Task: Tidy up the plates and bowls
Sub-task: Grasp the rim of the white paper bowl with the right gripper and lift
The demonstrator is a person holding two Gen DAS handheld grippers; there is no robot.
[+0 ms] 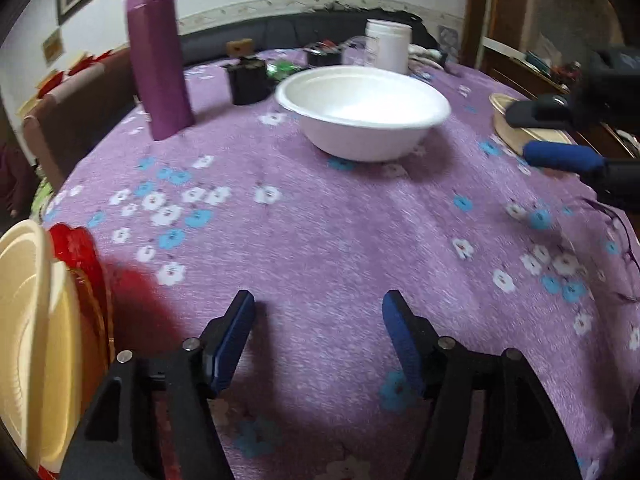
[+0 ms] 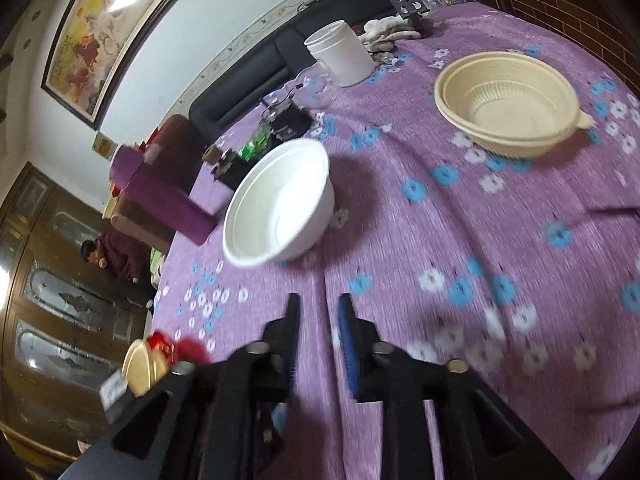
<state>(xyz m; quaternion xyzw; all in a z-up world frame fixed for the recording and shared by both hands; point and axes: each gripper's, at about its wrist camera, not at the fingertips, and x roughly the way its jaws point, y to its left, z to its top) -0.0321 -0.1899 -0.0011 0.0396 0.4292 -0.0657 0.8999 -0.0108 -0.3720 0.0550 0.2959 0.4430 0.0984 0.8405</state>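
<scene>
Standing by the table (image 1: 320,240) with its purple flowered cloth, what counts is where the white bowl (image 1: 362,114) sits against the two claws. It rests upright in the middle of the cloth, straight ahead of the left gripper (image 1: 318,338) and well apart from it, with bare cloth between. That gripper's jaws stand wide with nothing between them. The right gripper (image 2: 318,334) points down at the cloth too, its jaws parted only narrowly and holding nothing; from its view the white bowl (image 2: 280,204) lies ahead and to the left, while the cream bowl (image 2: 508,104) sits farther off to the upper right, near the table's edge. From the left wrist view, the right gripper's fingers (image 1: 564,156) hang beside that cream bowl, so I would judge the right hand the nearer one for the cream bowl and the left the better placed for the white one. Both bowls are round, so no long axis matters; a rim pinch is what the reach needs.

At the left edge a stack of cream plates (image 1: 28,340) stands by something red, cut off by the frame, so I cannot count them. The purple flask (image 1: 158,52) and white jar (image 1: 390,44) stand behind, and motion blur smears the small clutter beyond
</scene>
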